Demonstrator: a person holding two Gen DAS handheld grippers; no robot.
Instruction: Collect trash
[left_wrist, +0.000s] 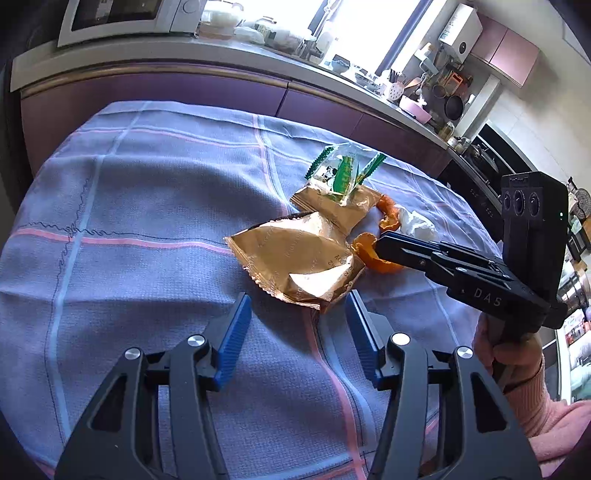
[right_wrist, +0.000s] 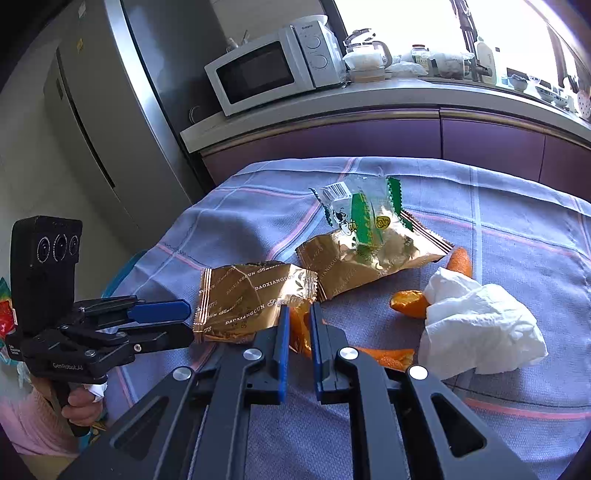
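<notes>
Left wrist view: the left gripper (left_wrist: 297, 301) is hovering with fingers spread, the gold wrapper (left_wrist: 295, 262) lying on the tabletop (left_wrist: 140, 206) just ahead.

Right wrist view: the right gripper (right_wrist: 297, 314) is pinching the orange peel (right_wrist: 301, 328) beside the crumpled tissue (right_wrist: 480, 325).

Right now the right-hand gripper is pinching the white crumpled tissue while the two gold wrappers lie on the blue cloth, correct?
Not quite: the right gripper is pinching a piece of orange peel, as the right wrist view shows. The tissue lies untouched beside it. The gold wrappers do lie on the blue cloth.
</notes>
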